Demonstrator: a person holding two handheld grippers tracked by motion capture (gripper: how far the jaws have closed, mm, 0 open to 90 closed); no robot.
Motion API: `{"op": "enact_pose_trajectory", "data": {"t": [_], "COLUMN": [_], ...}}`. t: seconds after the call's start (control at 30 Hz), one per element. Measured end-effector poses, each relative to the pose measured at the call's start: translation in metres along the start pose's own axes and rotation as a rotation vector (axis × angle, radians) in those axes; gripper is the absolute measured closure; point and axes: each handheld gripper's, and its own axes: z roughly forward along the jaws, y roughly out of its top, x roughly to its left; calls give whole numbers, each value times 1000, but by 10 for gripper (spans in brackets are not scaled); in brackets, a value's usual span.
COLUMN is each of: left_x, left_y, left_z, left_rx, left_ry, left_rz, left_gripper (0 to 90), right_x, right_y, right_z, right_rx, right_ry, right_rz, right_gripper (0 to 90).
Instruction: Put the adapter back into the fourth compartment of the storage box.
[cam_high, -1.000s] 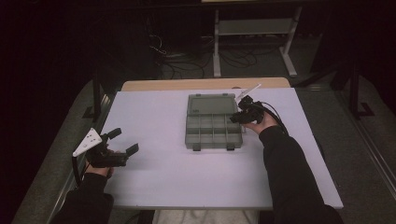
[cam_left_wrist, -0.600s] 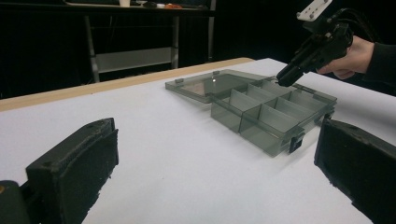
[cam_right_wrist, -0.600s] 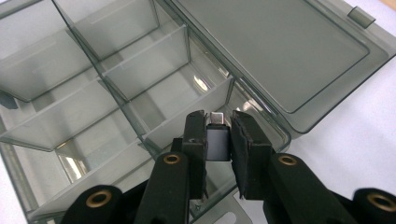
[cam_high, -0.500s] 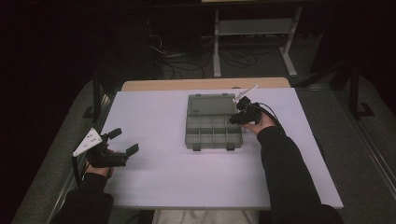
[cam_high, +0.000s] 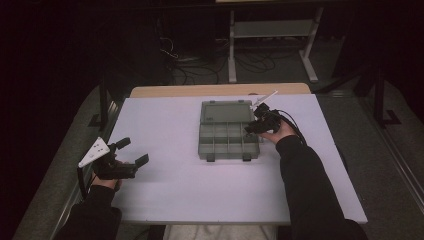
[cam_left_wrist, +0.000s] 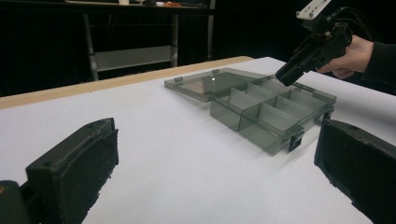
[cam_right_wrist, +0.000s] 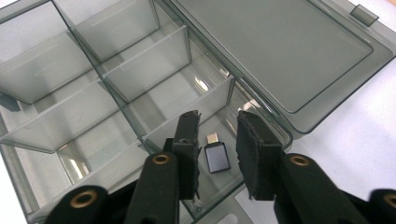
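Observation:
A smoky clear compartment box (cam_high: 228, 155) lies open mid-table, its lid (cam_high: 226, 111) flat on the far side. My right gripper (cam_high: 251, 127) reaches down into the box's far right compartment. In the right gripper view its jaws (cam_right_wrist: 218, 116) have just been opening and stand a little apart. A small grey USB adapter (cam_right_wrist: 217, 157) lies on the compartment floor (cam_right_wrist: 219, 184) between them, with neither pad pressing on it. My left gripper (cam_high: 134, 151) rests open near the table's left edge, nothing between its jaws (cam_left_wrist: 215, 130). From there the box (cam_left_wrist: 261, 135) and the right gripper (cam_left_wrist: 287, 74) show ahead.
The other compartments (cam_right_wrist: 79, 60) look bare. A white sheet (cam_high: 190, 200) covers the table, with a wooden strip (cam_high: 215, 90) at its far edge. Beyond it stand a metal frame (cam_high: 270, 30) and floor cables (cam_high: 195, 65). Dark table legs (cam_high: 102, 100) flank the left side.

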Motion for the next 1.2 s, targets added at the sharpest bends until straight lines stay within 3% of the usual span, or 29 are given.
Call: {"op": "enact_pose_trajectory", "data": {"t": [0.23, 0.43, 0.67, 0.77, 1.0, 1.2], "left_x": [0, 0, 0, 0, -1, -1], "left_y": [0, 0, 0, 0, 0, 0], "left_z": [0, 0, 0, 0, 0, 1], "left_rx": [0, -1, 0, -1, -4, -5], "left_ry": [-1, -1, 0, 0, -3, -4], "left_rz": [-1, 0, -1, -1, -2, -2], "left_gripper": [0, 0, 0, 0, 0, 0], "right_x": [1, 2, 4, 5, 6, 9], "right_y": [-1, -2, -1, -3, -9, -12], "right_z": [-6, -13, -19, -24, -36, -47], "right_rx": [-11, -29, -49, -64, -101, -133], "right_ry": [5, 5, 1, 3, 8, -22], "right_rz": [8, 24, 36, 44, 55, 59], "right_gripper": [582, 384, 269, 171, 85, 7]}}
